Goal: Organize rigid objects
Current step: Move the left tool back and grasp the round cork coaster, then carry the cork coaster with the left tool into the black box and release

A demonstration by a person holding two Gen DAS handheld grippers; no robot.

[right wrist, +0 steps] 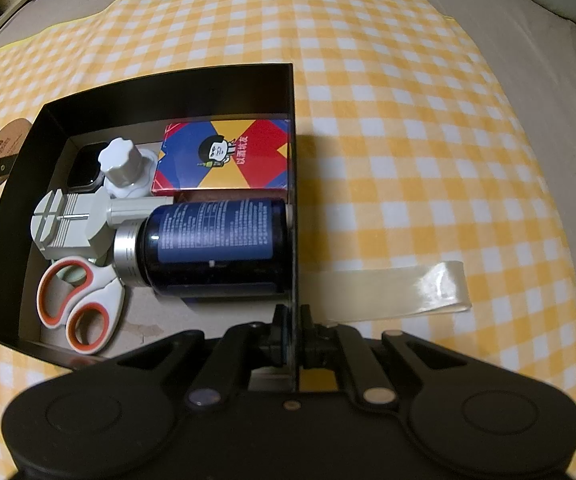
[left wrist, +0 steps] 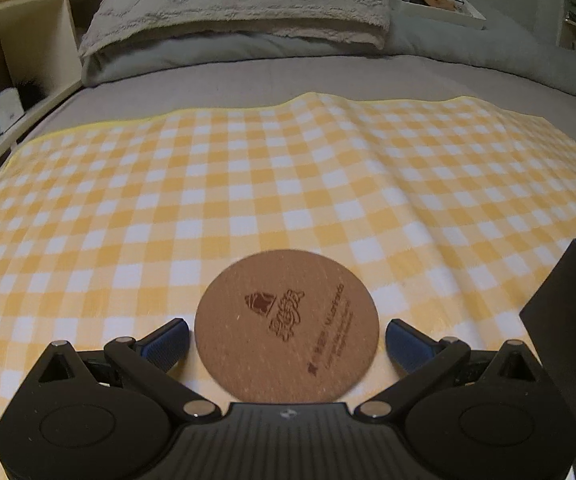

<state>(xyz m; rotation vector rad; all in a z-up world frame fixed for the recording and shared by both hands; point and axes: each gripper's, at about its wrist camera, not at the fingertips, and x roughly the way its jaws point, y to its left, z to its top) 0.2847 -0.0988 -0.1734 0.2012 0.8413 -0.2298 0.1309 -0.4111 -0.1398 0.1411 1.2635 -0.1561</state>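
your box [right wrist: 280, 92] is nearly packed; your right gripper [right wrist: 293, 332] pinches its wall, your left gripper [left wrist: 287, 336] spread wide around the last cork coaster [left wrist: 287, 326].

Red Chinese chars "以酒城友" are seen on colourful card box [right wrist: 224, 156], at far right corner of black box [right wrist: 12, 184]. Print on cork coaster [left wrist: 287, 326] and blue bottle [right wrist: 216, 240] label is too blurred to be read.
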